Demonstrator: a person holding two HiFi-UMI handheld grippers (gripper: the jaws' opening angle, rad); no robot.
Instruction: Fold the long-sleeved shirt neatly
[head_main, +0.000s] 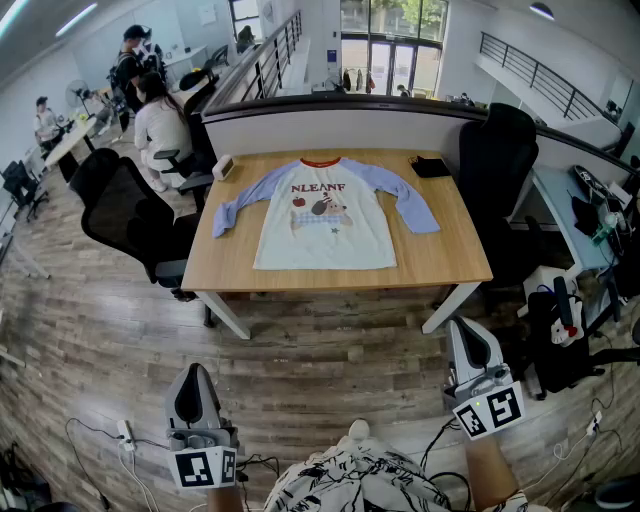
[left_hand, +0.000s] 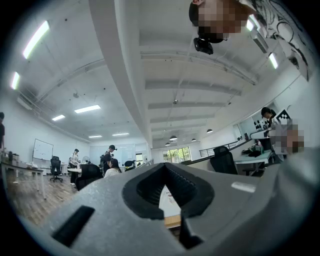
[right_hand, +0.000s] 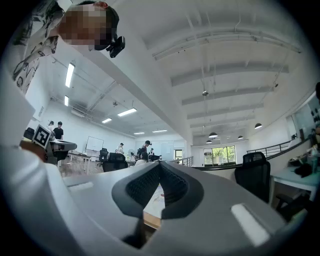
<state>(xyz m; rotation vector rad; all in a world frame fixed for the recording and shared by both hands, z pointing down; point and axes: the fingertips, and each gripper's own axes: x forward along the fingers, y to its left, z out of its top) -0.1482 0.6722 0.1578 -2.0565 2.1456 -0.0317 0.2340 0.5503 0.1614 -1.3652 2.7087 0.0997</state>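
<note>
On the bench (head_main: 455, 260), a white box-like thing (head_main: 222, 167) and a black item (head_main: 430, 167) — both too small to identify.

A wooden table (head_main: 452, 262) on white legs stands on a plank floor (head_main: 320, 350). A long-sleeved shirt (head_main: 325, 225) lies flat at its middle, front up, sleeves angled outward. A small white object (head_main: 222, 167) sits at the far left corner and a flat black item (head_main: 430, 167) at the far right, both apart from the shirt.

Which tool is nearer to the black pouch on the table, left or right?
Right. The right tool hangs short of the table, near its right corner, on the side of the pouch; the left tool is farther back and to the left.
</note>
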